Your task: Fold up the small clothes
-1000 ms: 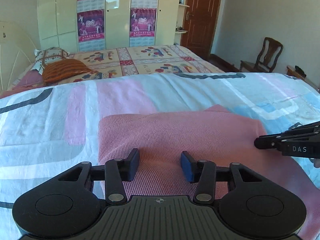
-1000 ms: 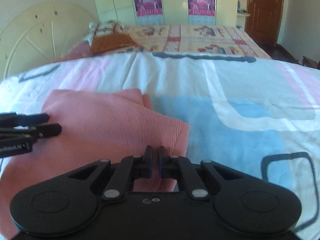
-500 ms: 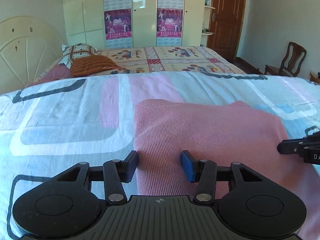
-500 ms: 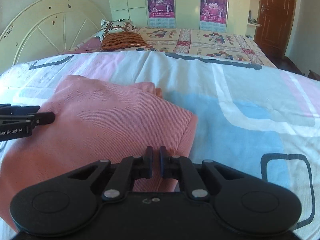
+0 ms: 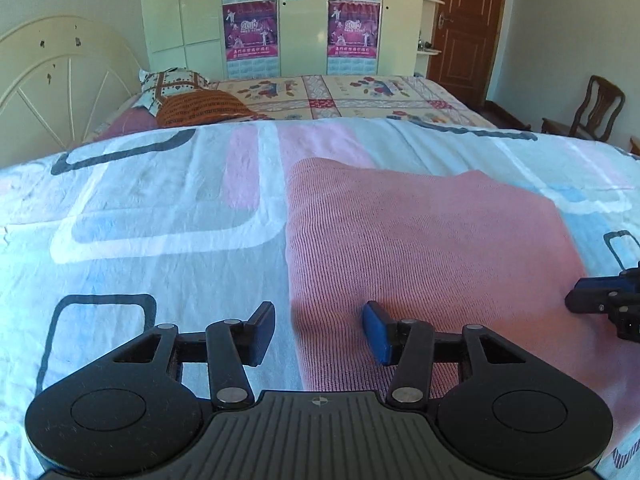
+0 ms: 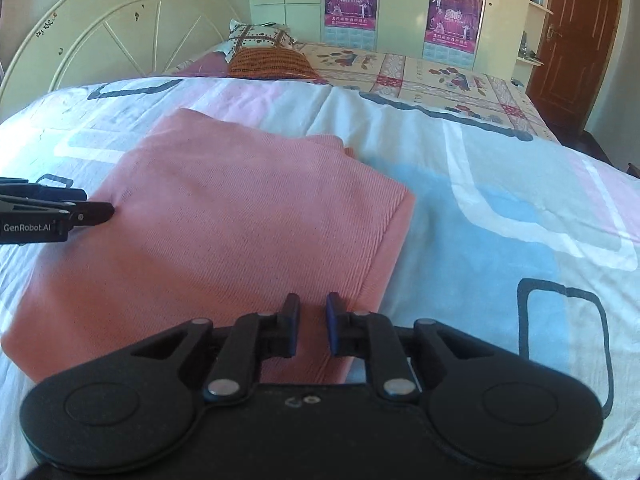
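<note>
A pink ribbed knit garment [image 5: 420, 240] lies folded flat on the bed, also seen in the right wrist view [image 6: 240, 220]. My left gripper [image 5: 318, 320] is open and hangs over the garment's near left edge, one finger above the sheet and the other above the knit. My right gripper [image 6: 313, 316] is over the garment's near right part. Its jaws are opening with a narrow gap, and no fabric looks pinched between them. Each gripper shows in the other's view: the right gripper [image 5: 600, 304] at the right edge, the left gripper [image 6: 92, 214] at the left edge.
The bedsheet [image 5: 160, 220] has pastel pink, blue and grey blocks. Behind it are a cream headboard [image 6: 100, 40], pillows [image 5: 192, 96], a wardrobe with posters [image 5: 304, 20], a brown door [image 5: 468, 28] and a wooden chair [image 5: 596, 108].
My right gripper's jaws have parted from shut. My left gripper has slid left, from over the garment's middle to its left edge. The right gripper now sits farther right in the left view.
</note>
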`<state>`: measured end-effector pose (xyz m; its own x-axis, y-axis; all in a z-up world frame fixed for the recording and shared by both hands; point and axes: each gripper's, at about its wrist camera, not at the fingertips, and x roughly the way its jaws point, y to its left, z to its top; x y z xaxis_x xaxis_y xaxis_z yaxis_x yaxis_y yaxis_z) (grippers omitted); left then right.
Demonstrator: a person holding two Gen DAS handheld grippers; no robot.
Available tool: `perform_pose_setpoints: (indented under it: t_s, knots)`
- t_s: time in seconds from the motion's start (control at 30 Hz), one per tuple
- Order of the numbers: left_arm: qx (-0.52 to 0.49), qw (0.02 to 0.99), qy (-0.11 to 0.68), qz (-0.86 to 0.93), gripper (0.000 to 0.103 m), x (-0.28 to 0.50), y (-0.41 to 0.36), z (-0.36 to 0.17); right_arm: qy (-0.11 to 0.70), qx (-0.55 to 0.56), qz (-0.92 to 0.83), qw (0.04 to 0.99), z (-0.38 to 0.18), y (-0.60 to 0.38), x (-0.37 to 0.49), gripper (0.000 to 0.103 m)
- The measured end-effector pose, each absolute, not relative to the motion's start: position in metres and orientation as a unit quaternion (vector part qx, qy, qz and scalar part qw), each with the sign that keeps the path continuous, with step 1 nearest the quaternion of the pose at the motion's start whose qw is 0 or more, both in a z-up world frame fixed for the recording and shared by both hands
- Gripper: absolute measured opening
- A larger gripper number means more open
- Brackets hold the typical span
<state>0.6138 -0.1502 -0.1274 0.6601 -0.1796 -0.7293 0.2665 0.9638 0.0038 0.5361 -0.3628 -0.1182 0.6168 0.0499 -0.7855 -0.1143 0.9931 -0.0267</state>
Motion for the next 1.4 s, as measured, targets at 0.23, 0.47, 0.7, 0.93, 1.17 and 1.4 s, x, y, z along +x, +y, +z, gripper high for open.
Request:
perform_pose_setpoints:
  t_s: [0.23,0.47,0.7,0.93,1.17,1.4]
  knots:
    - [0.058,0.91,0.382,-0.152,0.058,0.579,-0.151,-0.098,0.412,-0.021,0.061,0.909,-0.092,-0.367,0.504,0.017]
    - [0.066,0.898,0.412,-0.14,0.07,0.546,-0.149,-0.123,0.439,-0.021,0.075,0.895,-0.105,-0.369,0.476,0.016]
    - [0.008,0.898,0.419,-0.135,0.081,0.55,-0.128,-0.126,0.397,0.015,0.064,0.916,-0.092,-0.386,0.466,0.04]
    - [-0.069,0.882,0.433,-0.171,0.081,0.576,-0.112,-0.136,0.419,0.181,0.088,0.885,-0.112,-0.453,0.484,0.046]
    - [-0.128,0.846,0.47,-0.218,0.081,0.603,-0.12,-0.156,0.443,0.339,0.144,0.818,-0.156,-0.495,0.519,0.052]
    - [-0.155,0.838,0.472,-0.224,0.081,0.617,-0.13,-0.167,0.456,0.338,0.204,0.798,-0.166,-0.473,0.548,0.051]
